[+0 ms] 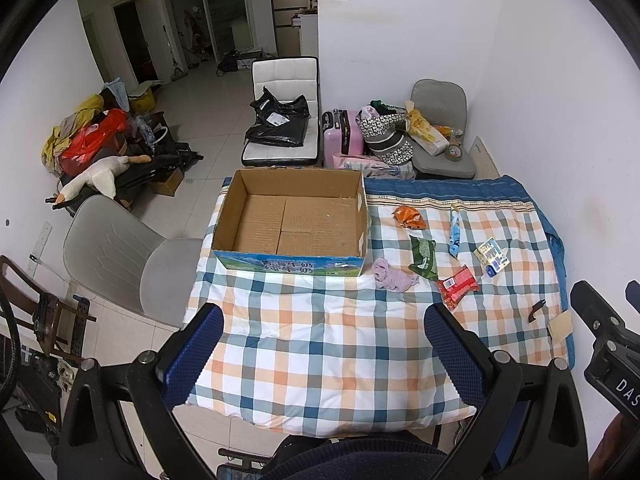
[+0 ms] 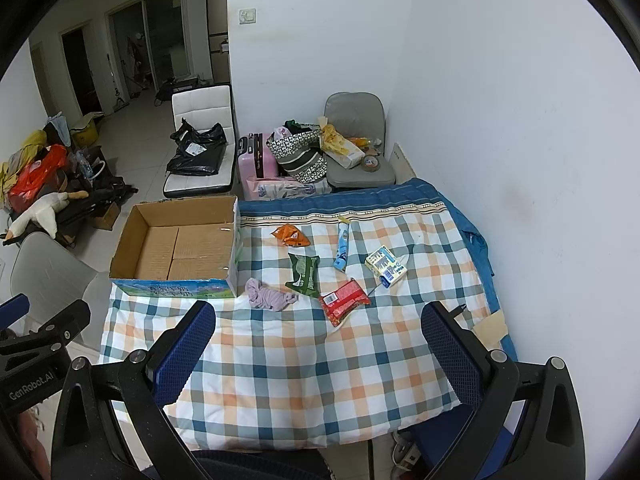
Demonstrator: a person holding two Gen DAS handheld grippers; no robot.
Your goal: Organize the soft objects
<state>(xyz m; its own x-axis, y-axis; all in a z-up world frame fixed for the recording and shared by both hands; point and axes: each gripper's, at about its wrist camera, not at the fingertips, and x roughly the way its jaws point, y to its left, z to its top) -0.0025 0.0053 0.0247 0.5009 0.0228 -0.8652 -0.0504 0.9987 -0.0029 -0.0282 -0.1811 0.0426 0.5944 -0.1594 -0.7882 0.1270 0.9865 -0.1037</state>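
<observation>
An empty cardboard box point(image 1: 292, 220) point(image 2: 180, 240) stands at the far left of a table covered by a checked quilt point(image 1: 320, 344) point(image 2: 304, 360). To its right lie a crumpled purple cloth point(image 1: 392, 276) point(image 2: 270, 295), a green packet point(image 1: 423, 257) point(image 2: 304, 274), a red packet point(image 1: 458, 285) point(image 2: 344, 300), an orange packet point(image 1: 409, 217) point(image 2: 290, 235), a blue tube packet point(image 1: 455, 232) point(image 2: 342, 250) and a small white carton point(image 1: 492, 262) point(image 2: 386, 266). My left gripper point(image 1: 324, 348) is open and empty above the near quilt. My right gripper point(image 2: 318, 340) is open and empty, near the red packet.
A grey chair point(image 1: 120, 256) stands left of the table. Beyond it are a white chair with a black bag point(image 1: 280, 120), a pink suitcase point(image 1: 342, 132), a grey chair with bags point(image 1: 432, 136) and a pile with a plush goose point(image 1: 100, 176). A white wall point(image 2: 520, 160) runs along the right.
</observation>
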